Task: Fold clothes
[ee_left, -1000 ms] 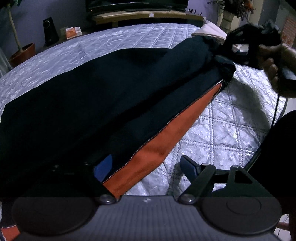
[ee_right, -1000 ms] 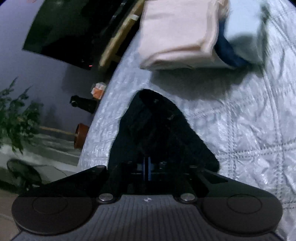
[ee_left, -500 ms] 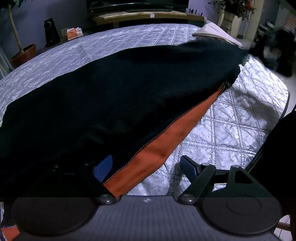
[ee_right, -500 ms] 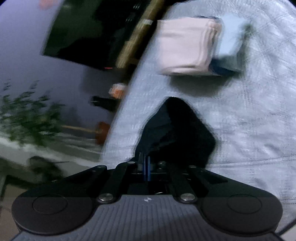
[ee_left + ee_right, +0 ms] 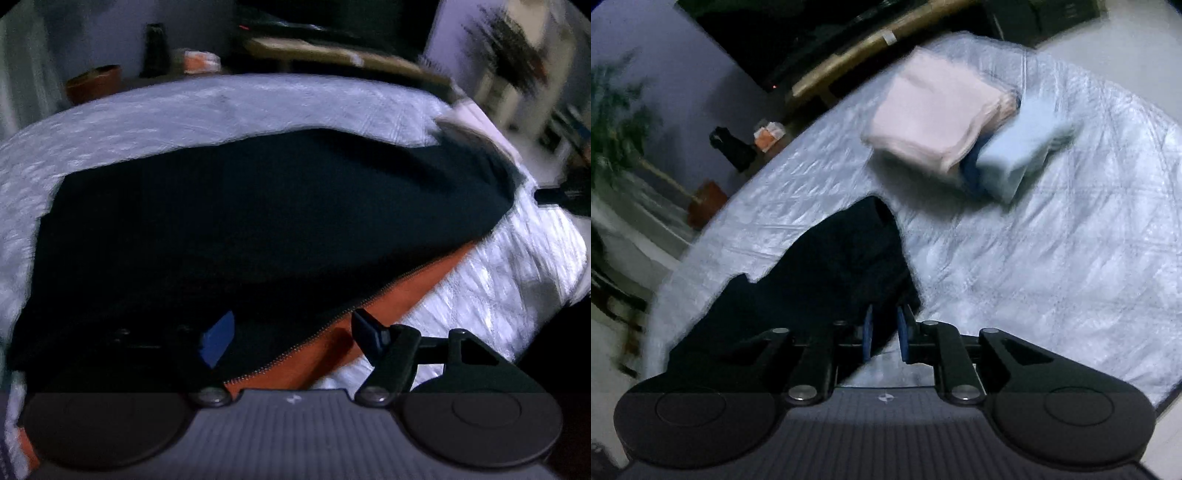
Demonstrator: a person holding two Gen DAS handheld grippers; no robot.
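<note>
A black jacket (image 5: 258, 221) with an orange lining (image 5: 406, 291) and a zipper along its edge lies spread on the silver quilted cover (image 5: 184, 110). My left gripper (image 5: 293, 334) is open low over the jacket's near zipper edge, one pad above black cloth and the other above the lining. In the right wrist view the jacket's far end (image 5: 831, 277) lies bunched on the cover. My right gripper (image 5: 884, 332) sits right behind it with its blue pads (image 5: 867, 332) a narrow gap apart, and the cover shows between them.
A folded pink stack (image 5: 934, 122) and a folded light blue piece (image 5: 1023, 147) lie on the quilted cover (image 5: 1052, 258) beyond the jacket. A wooden bench (image 5: 332, 55), a plant pot (image 5: 92, 81) and a dark speaker (image 5: 731, 147) stand past the far edge.
My right gripper's pads, shut on the black cloth before, now stand slightly apart, and the jacket's end rests on the cover. The left view has shifted over the jacket and blurred.
</note>
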